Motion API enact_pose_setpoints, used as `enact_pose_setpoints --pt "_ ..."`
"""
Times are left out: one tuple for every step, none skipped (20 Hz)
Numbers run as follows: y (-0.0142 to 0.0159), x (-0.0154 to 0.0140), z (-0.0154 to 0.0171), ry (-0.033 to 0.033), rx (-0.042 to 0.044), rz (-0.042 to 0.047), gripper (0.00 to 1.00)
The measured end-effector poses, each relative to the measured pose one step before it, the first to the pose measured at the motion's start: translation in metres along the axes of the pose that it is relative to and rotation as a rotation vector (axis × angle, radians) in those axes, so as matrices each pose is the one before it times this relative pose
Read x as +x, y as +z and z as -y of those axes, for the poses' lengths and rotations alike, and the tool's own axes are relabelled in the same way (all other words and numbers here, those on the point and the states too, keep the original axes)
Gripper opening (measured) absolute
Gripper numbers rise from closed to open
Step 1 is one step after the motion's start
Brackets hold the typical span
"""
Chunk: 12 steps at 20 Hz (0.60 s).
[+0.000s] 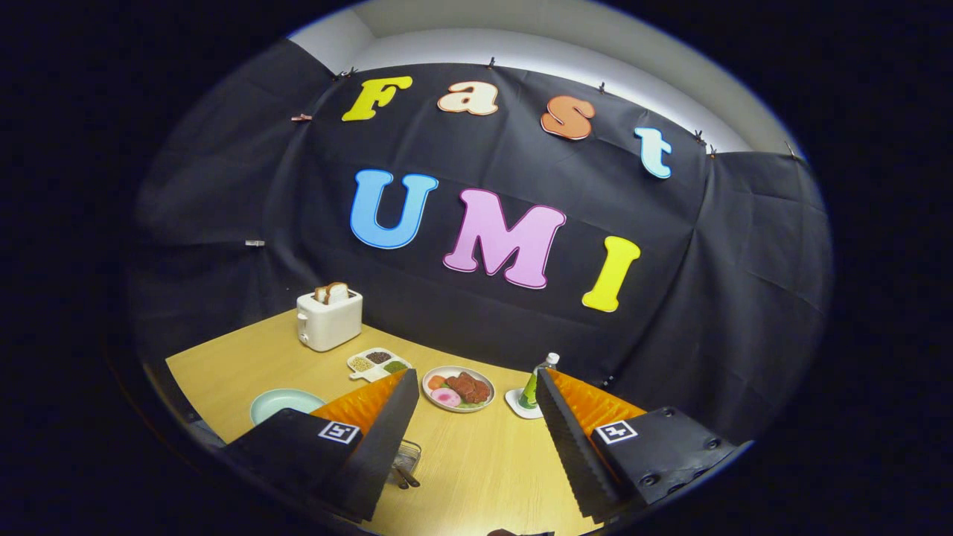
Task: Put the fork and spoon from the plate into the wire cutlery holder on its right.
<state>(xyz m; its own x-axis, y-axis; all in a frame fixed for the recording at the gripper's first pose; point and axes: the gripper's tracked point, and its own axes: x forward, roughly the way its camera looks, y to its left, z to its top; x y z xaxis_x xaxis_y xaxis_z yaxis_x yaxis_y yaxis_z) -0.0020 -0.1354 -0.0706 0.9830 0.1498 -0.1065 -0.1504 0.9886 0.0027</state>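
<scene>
My gripper [476,377] is open, held above the wooden table [484,461], with nothing between its fingers. The pale green plate [277,403] lies just outside the left finger [372,432], and its visible part is bare. To the plate's right, the wire cutlery holder [408,454] peeks out from behind that finger. Two dark utensil ends [407,477] show in it. I cannot tell which is the fork and which the spoon. Most of the holder is hidden.
A white toaster [328,318] with bread slices stands at the back left. Beyond the fingertips lie a divided condiment tray [378,363] and a plate of food [459,388]. A green bottle [531,387] on a white coaster stands by the right fingertip.
</scene>
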Motion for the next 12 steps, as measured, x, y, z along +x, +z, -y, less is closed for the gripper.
enact_pose_setpoints --pt "-0.00025 -0.0007 0.00127 0.00864 0.00834 0.00941 0.98" --pt "-0.0014 0.00025 0.00194 0.0042 0.01136 0.00513 0.98" --pt "-0.00188 0.00008 0.00187 0.00497 0.01368 0.00275 0.98" --pt "-0.00247 0.00069 0.0014 0.00206 0.01358 -0.00051 0.98" --pt "-0.00341 0.00146 0.00328 -0.00075 0.01004 -0.00614 0.98" --pt "-0.00281 0.00087 0.00418 -0.00387 0.00877 -0.00473 0.98" --pt "-0.00252 0.00097 0.00417 -0.00598 0.00564 -0.00339 0.98" --pt "-0.00229 0.00151 0.0044 -0.00753 0.00322 -0.00441 0.98" --pt "-0.00379 0.00166 0.00431 -0.00734 0.00263 -0.00615 0.98" --pt "-0.00213 0.00071 0.00246 -0.00529 0.00266 -0.00537 0.98" --pt "-0.00197 0.0009 0.00231 -0.00533 0.0027 -0.0044 0.98" --pt "-0.0009 -0.00034 0.00073 -0.00214 0.00432 -0.0031 0.98"
